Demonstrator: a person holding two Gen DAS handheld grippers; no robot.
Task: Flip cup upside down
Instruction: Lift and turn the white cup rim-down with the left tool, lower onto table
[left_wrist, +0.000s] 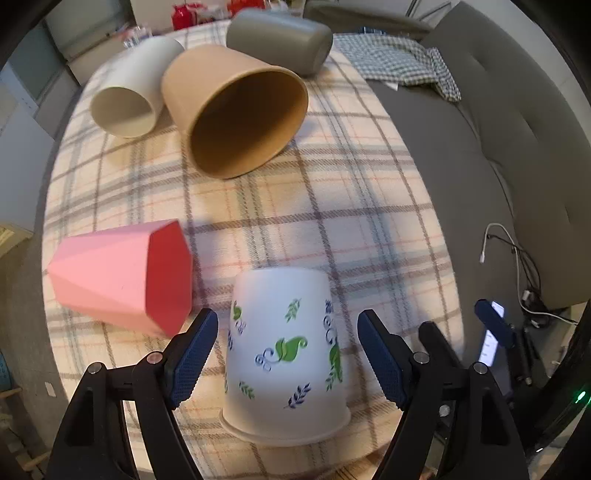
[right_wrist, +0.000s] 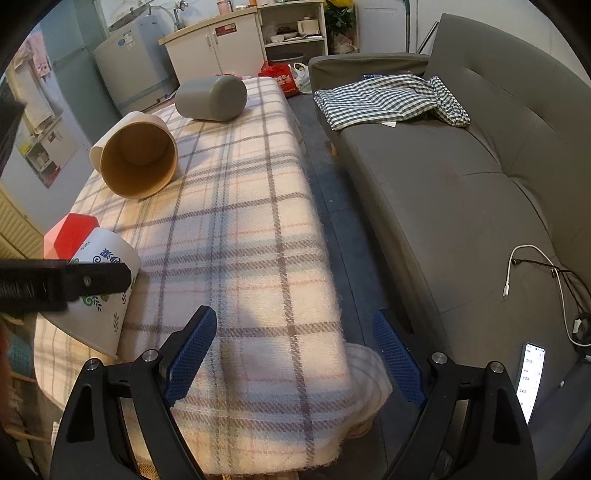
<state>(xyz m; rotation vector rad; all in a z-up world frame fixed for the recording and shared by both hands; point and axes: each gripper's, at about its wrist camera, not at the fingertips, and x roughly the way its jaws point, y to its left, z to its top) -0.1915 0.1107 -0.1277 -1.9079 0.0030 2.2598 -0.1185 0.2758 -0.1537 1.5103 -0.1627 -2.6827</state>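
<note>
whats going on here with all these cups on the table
A person holds a gripper in each hand over a plaid-covered table. The left gripper is open, its fingers either side of the leaf-print white cup, which stands rim-down near the table's edge. The right gripper is open and holds nothing. The pink cup, brown cup, cream cup and grey cup lie on their sides.

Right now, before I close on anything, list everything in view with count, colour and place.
White leaf-print paper cup: 1, upside down, near edge, between left fingers.
Pink faceted cup: 1, on its side, left.
Tan paper cup: 1, on its side, centre.
Cream cup: 1, on its side, beside tan.
Grey cup: 1, on its side, far end.
Plaid tablecloth: 1, covers table.
Grey sofa: 1, right.
Checked cloth: 1, on sofa.
Left hand-held gripper: open.
Right hand-held gripper: open.
</note>
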